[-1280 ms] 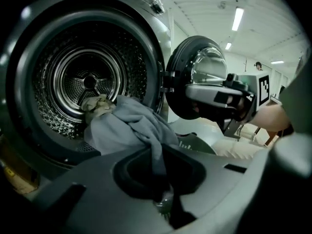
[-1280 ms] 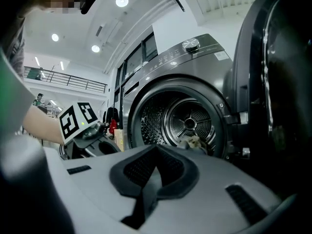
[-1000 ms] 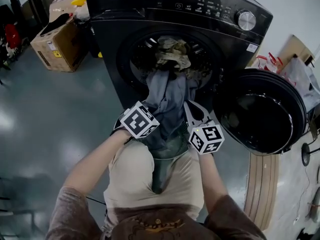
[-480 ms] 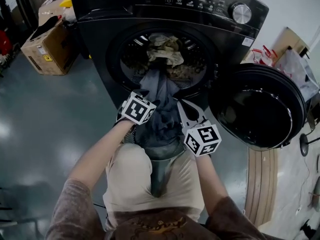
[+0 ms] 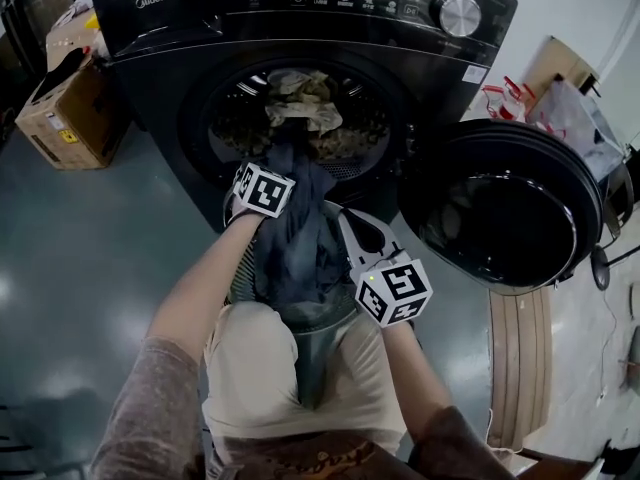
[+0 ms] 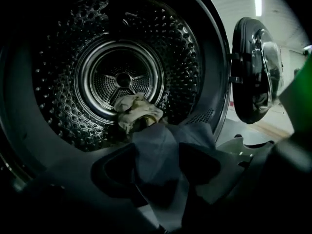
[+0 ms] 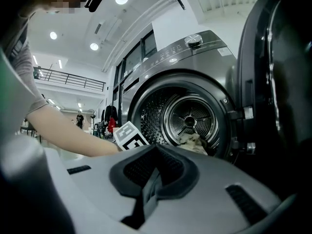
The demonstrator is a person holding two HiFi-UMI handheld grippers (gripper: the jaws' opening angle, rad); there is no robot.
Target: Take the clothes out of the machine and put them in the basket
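A grey-blue garment hangs from the drum mouth of the black washing machine down into a grey basket in front of my knees. A beige cloth lies in the drum behind it. My left gripper is at the drum's lip, its marker cube over the garment. Its jaws are opening, and a fold of the garment lies loosely between them. My right gripper stays level over the basket, shut on a strip of the grey garment.
The round machine door stands open at the right, close to my right gripper. A cardboard box sits on the floor at the left. A wooden board and bags lie at the right.
My left gripper has moved forward from over the basket to the drum mouth and its jaws have come apart off the garment. The right gripper has stayed in place.
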